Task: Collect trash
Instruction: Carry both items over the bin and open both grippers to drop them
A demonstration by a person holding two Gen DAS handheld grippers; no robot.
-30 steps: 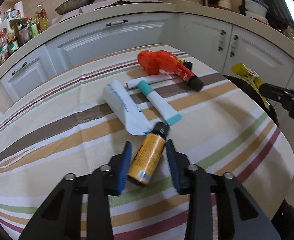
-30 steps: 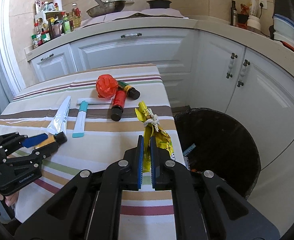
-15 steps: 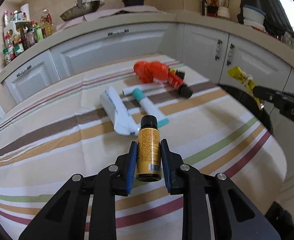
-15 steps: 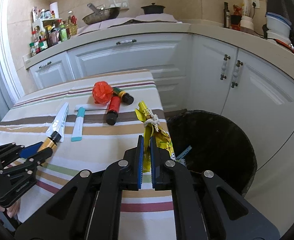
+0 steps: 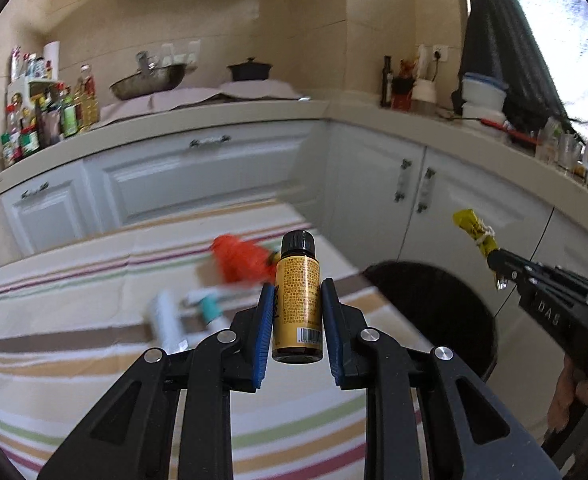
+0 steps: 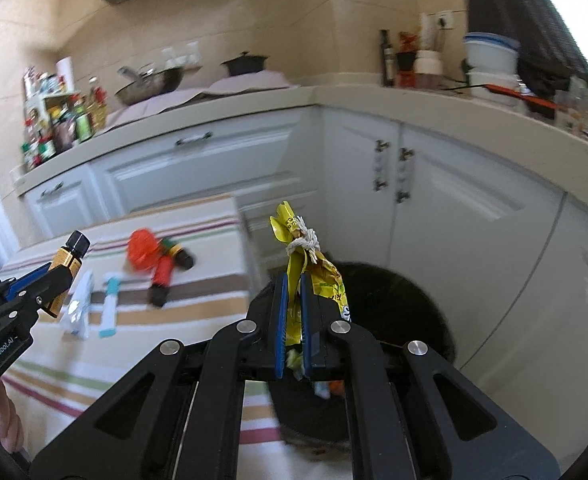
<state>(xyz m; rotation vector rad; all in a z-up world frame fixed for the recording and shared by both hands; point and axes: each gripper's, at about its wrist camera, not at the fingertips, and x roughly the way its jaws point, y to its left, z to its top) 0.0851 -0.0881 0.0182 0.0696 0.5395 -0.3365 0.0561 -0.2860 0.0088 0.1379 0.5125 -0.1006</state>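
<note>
My left gripper point(image 5: 297, 312) is shut on a small yellow bottle point(image 5: 297, 304) with a black cap, held upright above the striped table point(image 5: 74, 360); it also shows in the right wrist view point(image 6: 64, 270). My right gripper point(image 6: 292, 312) is shut on a yellow tied wrapper point(image 6: 299, 256), held over the black trash bin point(image 6: 405, 312). The wrapper point(image 5: 475, 232) and bin point(image 5: 437, 312) also show in the left wrist view. A red crumpled bag point(image 6: 144, 250), a red bottle point(image 6: 162, 278), a white tube point(image 6: 80, 306) and a teal-capped tube point(image 6: 109, 312) lie on the table.
White cabinets point(image 6: 222, 168) and a counter with a pan point(image 6: 150, 84), a pot and several bottles point(image 6: 62, 124) run behind the table. The bin stands on the floor just past the table's right edge and holds some scraps.
My left gripper closed on the yellow bottle and lifted it off the table, tilting upward. My right gripper rose and moved over the bin with the wrapper.
</note>
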